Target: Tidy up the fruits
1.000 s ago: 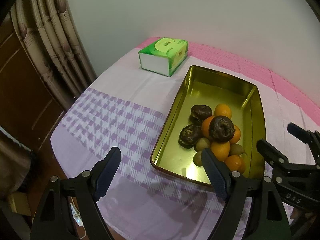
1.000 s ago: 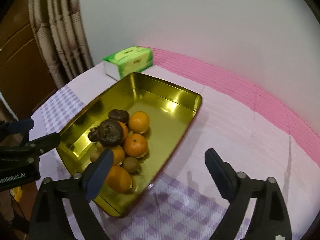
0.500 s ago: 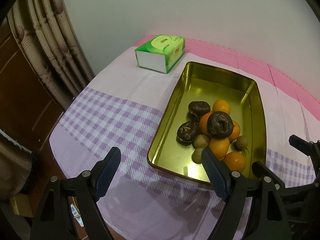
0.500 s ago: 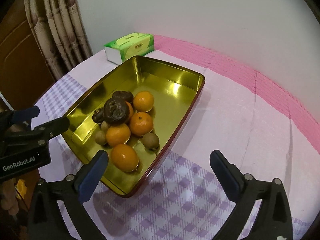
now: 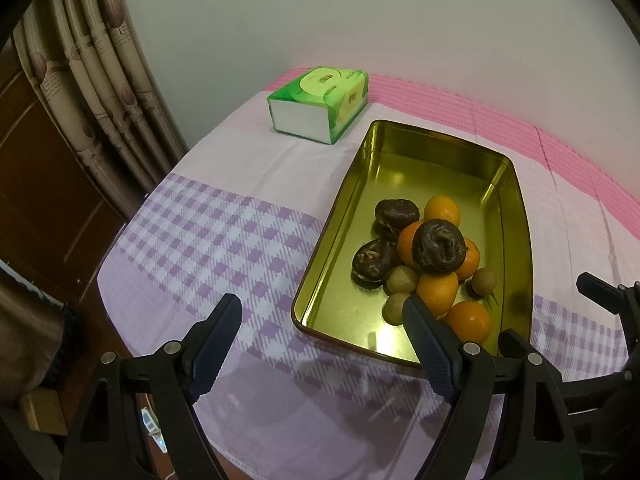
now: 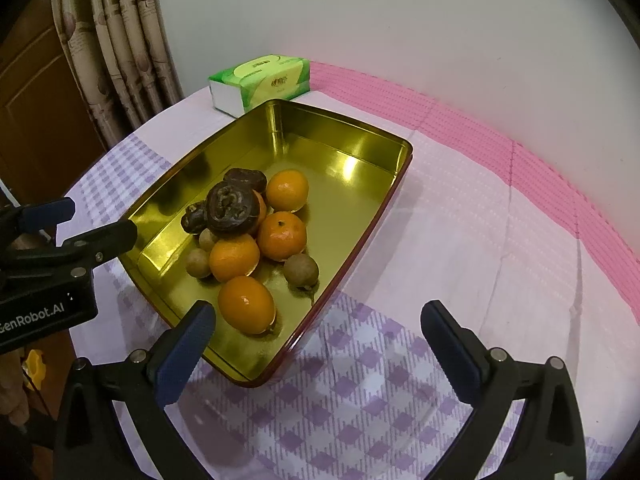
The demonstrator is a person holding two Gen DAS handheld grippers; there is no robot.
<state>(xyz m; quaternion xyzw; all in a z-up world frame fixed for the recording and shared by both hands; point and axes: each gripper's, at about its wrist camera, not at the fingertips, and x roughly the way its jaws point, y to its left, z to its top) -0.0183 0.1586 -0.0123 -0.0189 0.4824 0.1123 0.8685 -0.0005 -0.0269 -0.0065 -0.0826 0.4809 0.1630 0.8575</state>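
A gold metal tray (image 5: 400, 148) (image 6: 360, 148) lies on the table and holds a pile of fruit at its near end: several oranges (image 5: 440, 210) (image 6: 280, 234), three dark wrinkled fruits (image 5: 438, 244) (image 6: 230, 208) and small brown-green round fruits (image 5: 402, 280) (image 6: 301, 270). My left gripper (image 5: 320, 344) is open and empty, above the table edge in front of the tray's near left corner. My right gripper (image 6: 316, 344) is open and empty, above the tray's near right corner.
A green tissue pack (image 5: 320, 104) (image 6: 260, 82) sits behind the tray near the wall. The cloth (image 5: 208, 232) is checked purple in front, pink at the back. Curtains (image 5: 100, 80) and a wooden door stand left. The table edge runs just under both grippers.
Both grippers have pulled back and up from the tray, so the tray and fruit sit further off in both views. Both stay open. The fruit has not moved.
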